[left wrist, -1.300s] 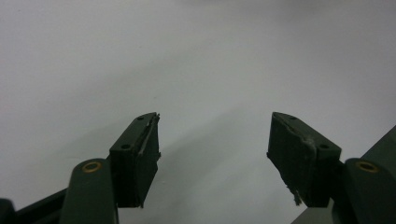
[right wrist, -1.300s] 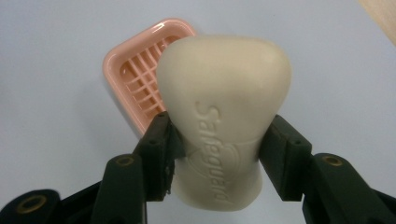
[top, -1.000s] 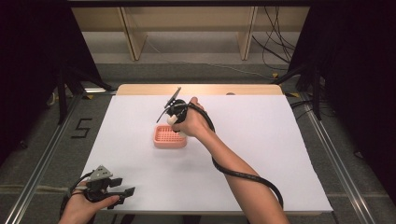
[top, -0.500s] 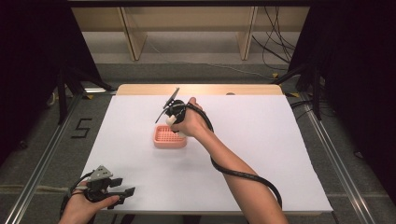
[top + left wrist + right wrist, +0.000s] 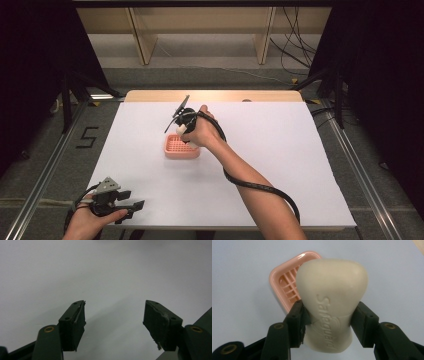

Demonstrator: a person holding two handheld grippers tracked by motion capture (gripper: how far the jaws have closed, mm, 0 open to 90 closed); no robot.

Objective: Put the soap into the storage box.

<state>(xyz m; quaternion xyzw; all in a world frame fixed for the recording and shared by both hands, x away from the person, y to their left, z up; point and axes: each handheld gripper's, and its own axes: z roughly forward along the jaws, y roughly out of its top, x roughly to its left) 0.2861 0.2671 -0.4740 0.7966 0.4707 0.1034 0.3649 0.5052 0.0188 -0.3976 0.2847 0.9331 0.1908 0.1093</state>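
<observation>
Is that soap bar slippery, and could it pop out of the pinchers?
Probably a bit slippery: the soap bar looks smooth, with rounded edges. It seems stiff, keeping its shape where the right gripper pinches its narrow waist, which likely helps hold it. If it slipped, it would likely drop near the pink soap dish rather than roll far.

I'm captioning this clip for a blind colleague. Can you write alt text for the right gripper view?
A cream bar of soap stamped "Safeguard" is clamped between the two black jaws of the right gripper, held above a white table. Behind and below it sits a pink slatted soap dish, partly hidden by the bar.
</observation>
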